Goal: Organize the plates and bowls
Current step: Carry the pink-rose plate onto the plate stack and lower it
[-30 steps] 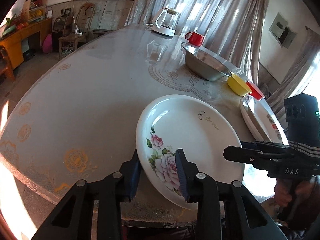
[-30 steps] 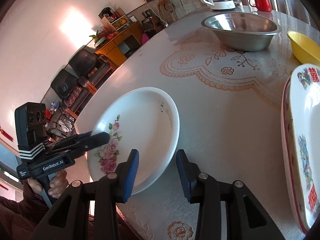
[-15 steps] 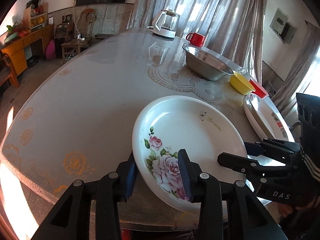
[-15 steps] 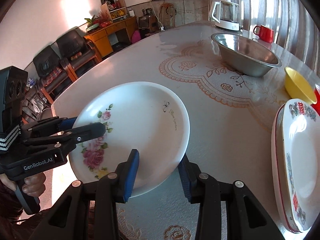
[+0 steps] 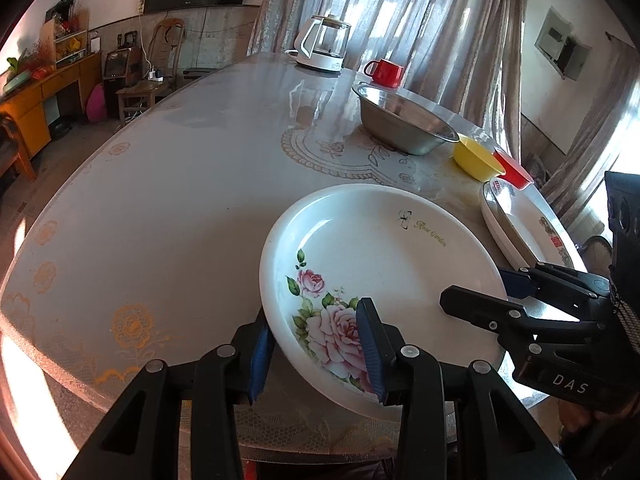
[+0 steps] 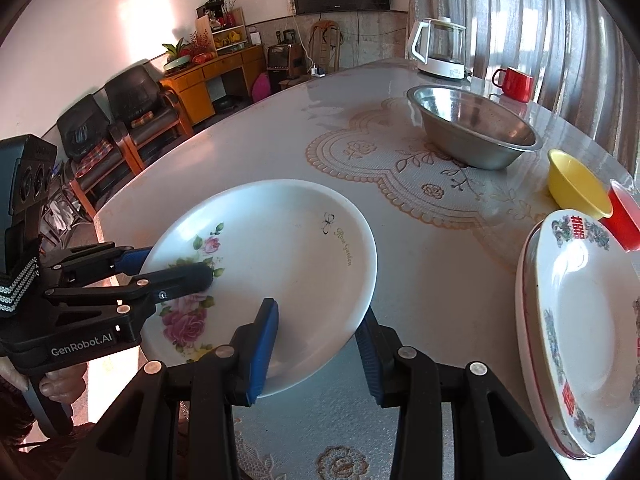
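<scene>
1. White china with a pink rose print, the rose plate (image 5: pixel 384 276) hangs tilted over the near edge of the table (image 5: pixel 180 208), with both grippers at its rim.
2. Left gripper (image 5: pixel 316 344) straddles the near rim beside the rose print, one finger under and one over. The gap between its pads looks wider than the rim, so I cannot tell whether it truly pinches.
3. Right gripper (image 6: pixel 316 344) straddles the rim on the plate's other near side, one pad over the face and one below. Its fingers stand fairly wide, and I cannot tell whether they grip.
4. Two holds on one plate suggest either a handover or a steadying lift, since a wide, shallow dish tips easily from a single rim pinch.
5. Beside the rose plate, toward the red cup (image 6: pixel 624 220), lies a stack of patterned plates (image 6: pixel 580 320), which seems the likely destination.
6. Beyond the rose plate stand a steel bowl (image 5: pixel 404 120) and a yellow bowl (image 5: pixel 476 158), apart from each other and not yet nested.
7. Furthest from the rose plate are a kettle (image 5: pixel 324 46) and a red mug (image 5: pixel 384 72), which are probably no part of the sorting.
</scene>
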